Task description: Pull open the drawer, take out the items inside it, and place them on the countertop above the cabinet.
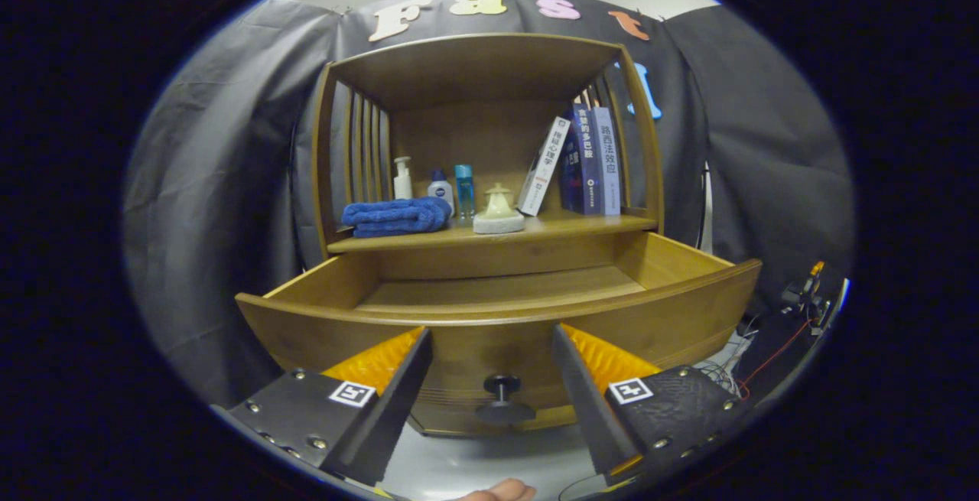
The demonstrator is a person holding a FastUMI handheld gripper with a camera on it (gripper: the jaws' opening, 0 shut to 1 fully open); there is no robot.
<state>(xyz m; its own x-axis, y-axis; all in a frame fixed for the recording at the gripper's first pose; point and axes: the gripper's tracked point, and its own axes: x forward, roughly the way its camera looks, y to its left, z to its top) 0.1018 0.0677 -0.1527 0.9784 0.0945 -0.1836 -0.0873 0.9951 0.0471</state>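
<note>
Standing pulled open, the wooden drawer (497, 310) faces the parted tongs (493, 348).

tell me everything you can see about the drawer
The drawer looks like warm brown wood, with a curved front panel and a dark round knob low on its middle. It is pulled well out of the cabinet, below the shelf that carries a towel, bottles and books. The part of its floor that shows is bare. The tongs stand open just before the front, one finger either side of the knob, touching nothing.
</note>
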